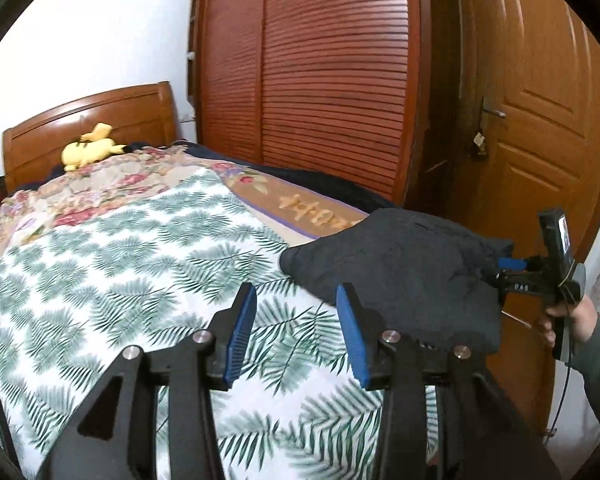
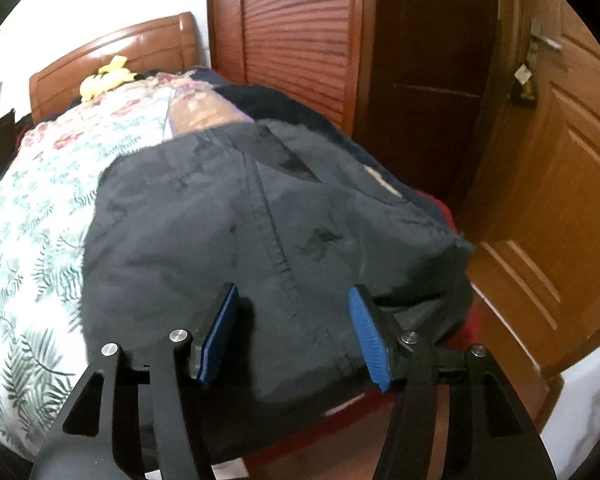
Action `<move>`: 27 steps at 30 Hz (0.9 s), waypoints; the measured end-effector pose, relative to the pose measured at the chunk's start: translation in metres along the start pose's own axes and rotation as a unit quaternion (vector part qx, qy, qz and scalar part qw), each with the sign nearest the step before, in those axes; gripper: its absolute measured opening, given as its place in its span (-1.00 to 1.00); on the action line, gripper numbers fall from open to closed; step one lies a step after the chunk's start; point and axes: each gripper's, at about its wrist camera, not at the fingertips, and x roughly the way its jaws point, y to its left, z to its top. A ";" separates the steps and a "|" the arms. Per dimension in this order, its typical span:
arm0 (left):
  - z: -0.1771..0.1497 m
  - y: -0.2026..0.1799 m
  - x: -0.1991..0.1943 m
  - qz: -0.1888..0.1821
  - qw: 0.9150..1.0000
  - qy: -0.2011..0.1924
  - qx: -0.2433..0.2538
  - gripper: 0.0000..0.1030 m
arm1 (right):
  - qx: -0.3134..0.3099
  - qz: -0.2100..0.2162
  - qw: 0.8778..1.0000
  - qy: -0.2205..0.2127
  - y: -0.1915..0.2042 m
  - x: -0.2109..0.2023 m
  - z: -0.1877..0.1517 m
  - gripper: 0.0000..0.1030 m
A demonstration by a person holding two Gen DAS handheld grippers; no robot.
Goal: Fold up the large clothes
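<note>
Jaws of the left gripper (image 1: 296, 336) stand apart with nothing between them, hovering above the leaf-print quilt (image 1: 120, 264) on the bed. To its right, a dark garment (image 2: 236, 232) lies spread near the bed's right edge. Over that garment the right gripper (image 2: 294, 332) hangs with blue pads (image 2: 366, 334) released, cloth beneath them but not pinched. A brown door (image 2: 560, 208) stands farthest right.

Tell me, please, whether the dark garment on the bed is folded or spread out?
Folded: the dark grey fabric garment lies as a compact doubled bundle at the corner of the leaf-print bedspread.
</note>
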 end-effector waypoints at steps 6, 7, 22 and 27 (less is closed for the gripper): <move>-0.020 0.017 -0.058 0.037 0.999 -0.005 -0.015 -0.20 | -0.012 0.042 0.998 -0.046 0.038 -0.045 0.008 0.29; -0.023 0.018 -0.064 0.043 0.999 -0.004 -0.015 -0.20 | -0.014 0.052 0.997 -0.053 0.048 -0.053 0.008 0.35; -0.064 0.065 -0.146 0.149 0.986 -0.012 -0.072 -0.20 | -0.077 0.189 0.975 -0.082 0.204 -0.114 -0.006 0.74; -0.080 0.088 -0.151 0.185 0.978 -0.011 -0.095 -0.20 | -0.103 0.223 0.966 -0.082 0.246 -0.120 -0.014 0.74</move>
